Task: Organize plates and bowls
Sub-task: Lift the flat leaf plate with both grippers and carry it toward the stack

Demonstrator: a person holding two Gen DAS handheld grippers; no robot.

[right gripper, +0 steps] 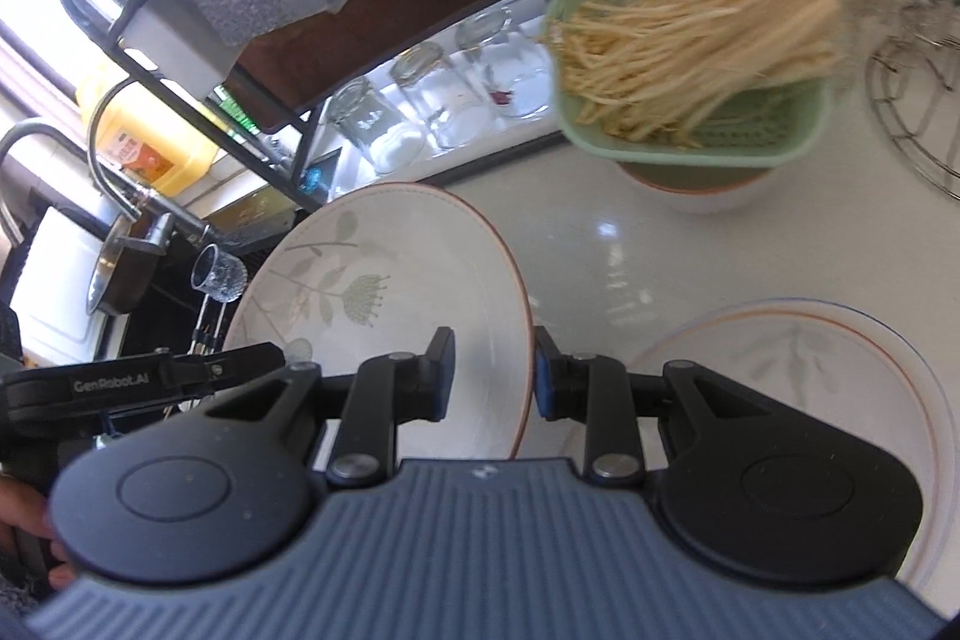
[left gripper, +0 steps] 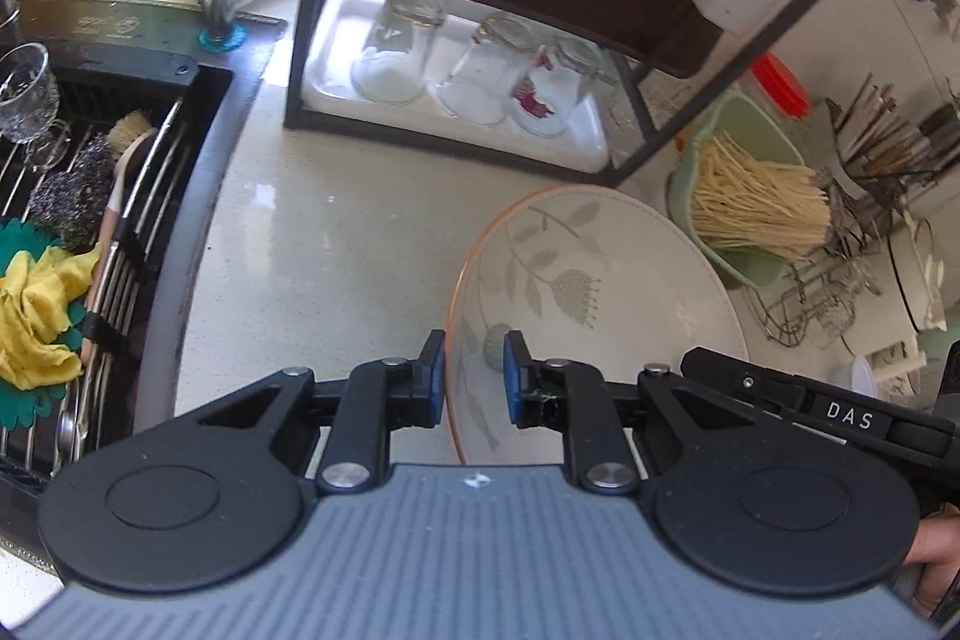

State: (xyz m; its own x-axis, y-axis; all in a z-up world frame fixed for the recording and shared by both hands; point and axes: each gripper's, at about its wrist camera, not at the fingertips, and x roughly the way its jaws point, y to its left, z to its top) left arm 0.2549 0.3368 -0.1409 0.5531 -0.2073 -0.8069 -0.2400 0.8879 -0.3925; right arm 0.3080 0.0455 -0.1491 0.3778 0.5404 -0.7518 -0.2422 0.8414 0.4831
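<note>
A white plate with a leaf pattern and orange rim [left gripper: 594,292] is held up off the counter, tilted. My left gripper [left gripper: 474,376] straddles its left rim, jaws a little apart with the rim between the pads. My right gripper [right gripper: 493,370] straddles the same plate's [right gripper: 384,280] right rim, jaws likewise around the edge. A second plate with an orange rim [right gripper: 810,370] lies flat on the counter below the right gripper. A white bowl [right gripper: 702,193] stands under a green strainer.
A green strainer with pale sprouts [right gripper: 690,40] sits on the bowl. A black rack [left gripper: 456,58] holds three upturned glasses on a white tray. The sink [left gripper: 78,196] with scourers and a yellow cloth lies at left. A wire trivet [right gripper: 918,112] is at right.
</note>
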